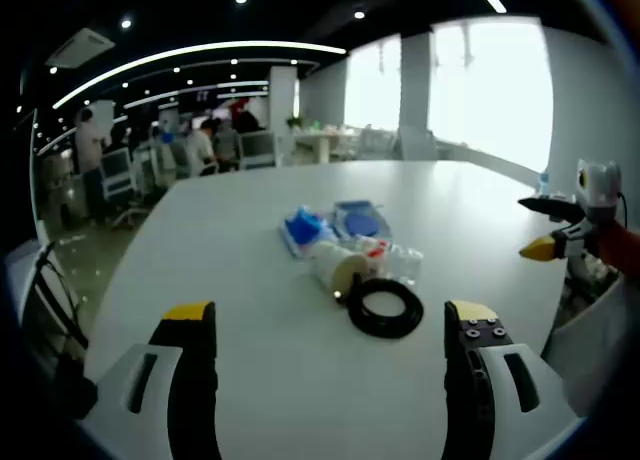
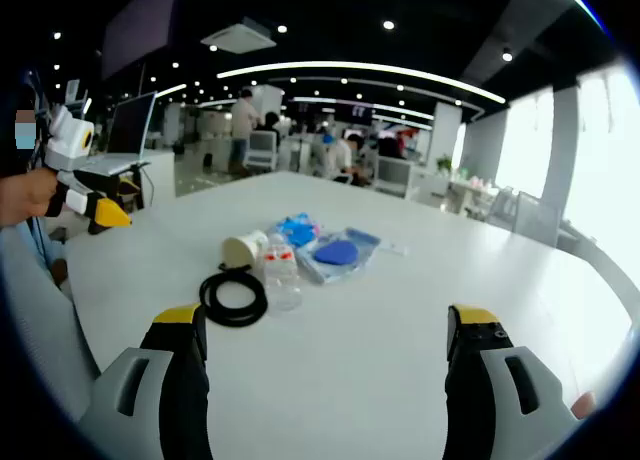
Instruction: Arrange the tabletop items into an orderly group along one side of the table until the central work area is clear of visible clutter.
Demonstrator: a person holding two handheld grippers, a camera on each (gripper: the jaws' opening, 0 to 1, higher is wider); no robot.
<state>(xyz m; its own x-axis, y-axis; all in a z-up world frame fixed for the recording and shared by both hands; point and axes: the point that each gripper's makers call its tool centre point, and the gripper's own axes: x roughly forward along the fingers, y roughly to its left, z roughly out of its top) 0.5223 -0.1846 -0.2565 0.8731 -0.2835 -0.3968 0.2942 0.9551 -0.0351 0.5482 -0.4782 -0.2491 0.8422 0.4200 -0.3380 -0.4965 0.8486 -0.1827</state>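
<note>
Both grippers, left [image 1: 332, 332] & right [image 2: 325, 332], jaws wide apart, holding nothing. Clutter mid-desk [image 1: 250, 380]: black ring [image 1: 385, 306], paper cup [image 1: 339, 266], clear bottle [image 2: 281, 276], blue packets [image 1: 360, 220]. Best start w/ the ring, slide to one edge.

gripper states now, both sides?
Left gripper: open, holding nothing, above the table.
Right gripper: open, holding nothing.

Beyond my table I see people [image 2: 243, 115] at office desks with monitors [image 1: 257, 146], bright windows [image 1: 505, 80] along one wall, curved ceiling light strips [image 2: 370, 70], and an open laptop [image 2: 127, 132].
</note>
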